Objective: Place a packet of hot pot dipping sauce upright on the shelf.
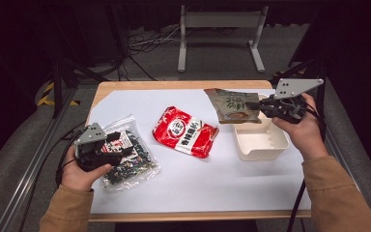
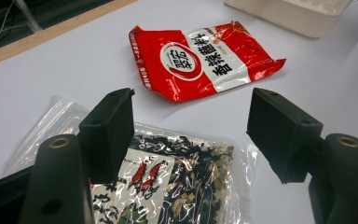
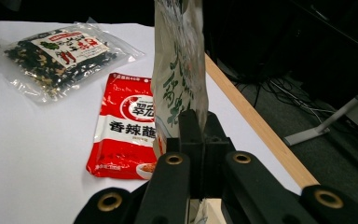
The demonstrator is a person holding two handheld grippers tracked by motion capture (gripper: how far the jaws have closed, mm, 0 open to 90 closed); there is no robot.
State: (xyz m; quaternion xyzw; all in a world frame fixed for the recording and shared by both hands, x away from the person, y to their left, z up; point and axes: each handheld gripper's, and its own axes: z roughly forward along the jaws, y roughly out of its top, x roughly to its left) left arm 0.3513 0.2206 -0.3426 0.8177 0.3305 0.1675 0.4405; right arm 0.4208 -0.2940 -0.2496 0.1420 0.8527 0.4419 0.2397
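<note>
A clear bag of dark dried food [image 1: 128,154] with a red-and-white label lies at the table's left. My left gripper [image 1: 117,144] hovers over it; in the left gripper view its jaws [image 2: 191,135] stand open above the bag [image 2: 177,186], with nothing pressed between them. A red and white packet [image 1: 185,131] lies flat in the middle of the table. My right gripper [image 1: 263,106] is shut on the edge of a grey-brown packet [image 1: 233,105] and holds it in the air over the cream tray [image 1: 261,145]. In the right gripper view the packet [image 3: 179,70] stands upright out of the shut jaws [image 3: 198,140].
A white sheet [image 1: 198,179] covers most of the wooden table [image 1: 174,85]. The red packet [image 2: 200,58] and the tray [image 2: 298,14] lie beyond the left gripper. Beyond the table's far edge are a dark floor, cables and a grey metal stand [image 1: 220,21].
</note>
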